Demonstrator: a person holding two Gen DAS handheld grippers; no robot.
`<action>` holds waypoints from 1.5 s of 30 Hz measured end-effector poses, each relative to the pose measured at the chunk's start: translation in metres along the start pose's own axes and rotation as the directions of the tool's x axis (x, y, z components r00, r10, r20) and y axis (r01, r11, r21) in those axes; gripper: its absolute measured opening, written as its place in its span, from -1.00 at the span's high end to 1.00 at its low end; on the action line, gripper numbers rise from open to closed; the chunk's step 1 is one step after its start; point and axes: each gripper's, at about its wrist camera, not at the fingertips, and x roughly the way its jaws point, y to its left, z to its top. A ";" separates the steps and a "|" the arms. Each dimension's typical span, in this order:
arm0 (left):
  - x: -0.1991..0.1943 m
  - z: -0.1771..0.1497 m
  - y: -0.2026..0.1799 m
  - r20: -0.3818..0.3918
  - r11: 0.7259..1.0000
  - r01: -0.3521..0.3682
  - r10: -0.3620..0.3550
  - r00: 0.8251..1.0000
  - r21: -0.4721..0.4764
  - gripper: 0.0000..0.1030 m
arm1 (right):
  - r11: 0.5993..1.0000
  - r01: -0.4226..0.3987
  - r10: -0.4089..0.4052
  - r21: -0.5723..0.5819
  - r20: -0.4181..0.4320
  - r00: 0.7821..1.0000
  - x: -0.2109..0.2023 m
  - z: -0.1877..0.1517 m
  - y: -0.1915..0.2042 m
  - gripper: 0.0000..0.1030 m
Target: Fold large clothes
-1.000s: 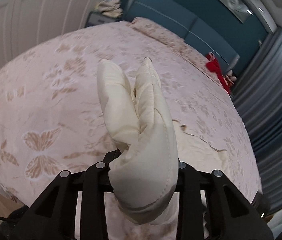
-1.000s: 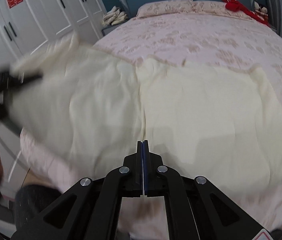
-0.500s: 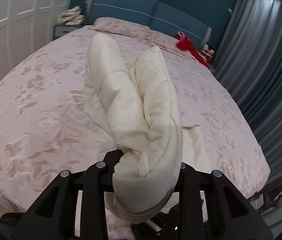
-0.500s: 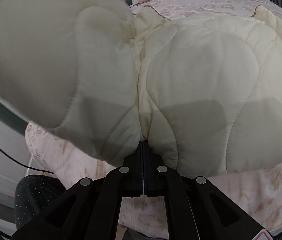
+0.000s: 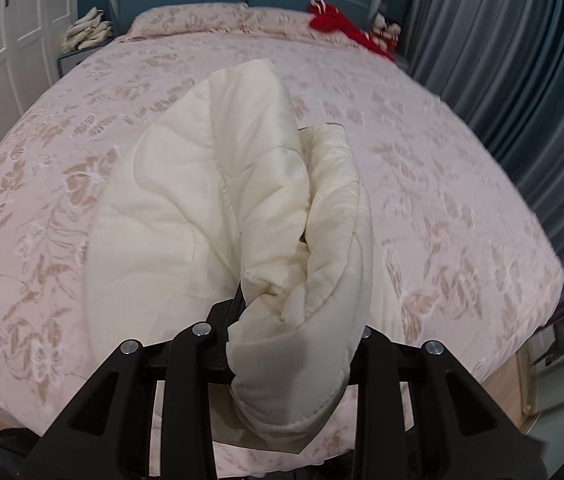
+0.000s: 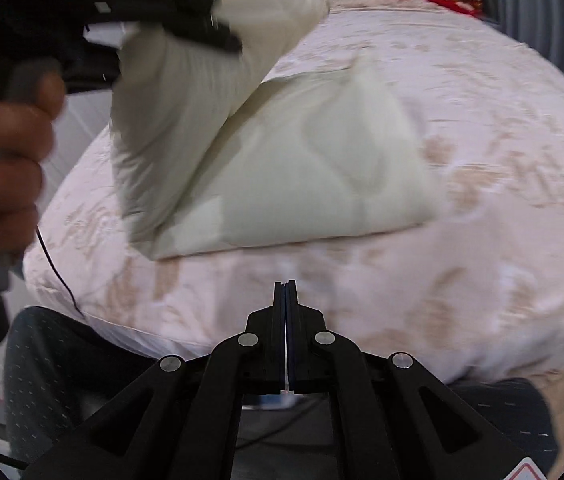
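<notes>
Cream quilt (image 5: 210, 216) in left gripper (image 5: 293, 320)

Hidden fingertips, smeared edges

Left gripper (image 5: 297, 312) fingertips buried under bunched cream quilted garment (image 5: 218, 216); hand (image 6: 6, 152) at left edge of right wrist view cropped and blurred; red item (image 5: 333, 24) at upper right too smeared to identify.

A cream quilted garment (image 5: 218, 216), thick and padded with curved stitch lines, lies partly on the pink floral bedspread (image 5: 441, 184) near the foot edge. Its lower part (image 6: 321, 176) rests flat in a folded, roughly rectangular shape. One bunched end is lifted off the bed, rolled into puffy folds, and droops back to the flat part.
</notes>
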 end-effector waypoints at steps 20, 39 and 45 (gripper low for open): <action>0.057 -0.030 -0.053 -0.048 0.985 -0.132 0.138 0.989 0.115 0.31 | 0.993 0.113 -0.113 0.017 0.016 0.993 -0.021 -0.004 -0.048 0.96; -0.073 -0.023 0.048 0.149 0.980 0.052 -0.023 0.989 -0.194 -0.10 | 0.984 0.153 -0.121 -0.097 0.278 0.953 -0.054 0.085 0.006 -0.12; -0.015 -0.012 -0.008 0.042 0.976 0.201 -0.198 0.979 -0.085 -0.11 | 0.976 0.211 -0.192 -0.058 0.238 0.952 -0.061 0.067 -0.009 -0.12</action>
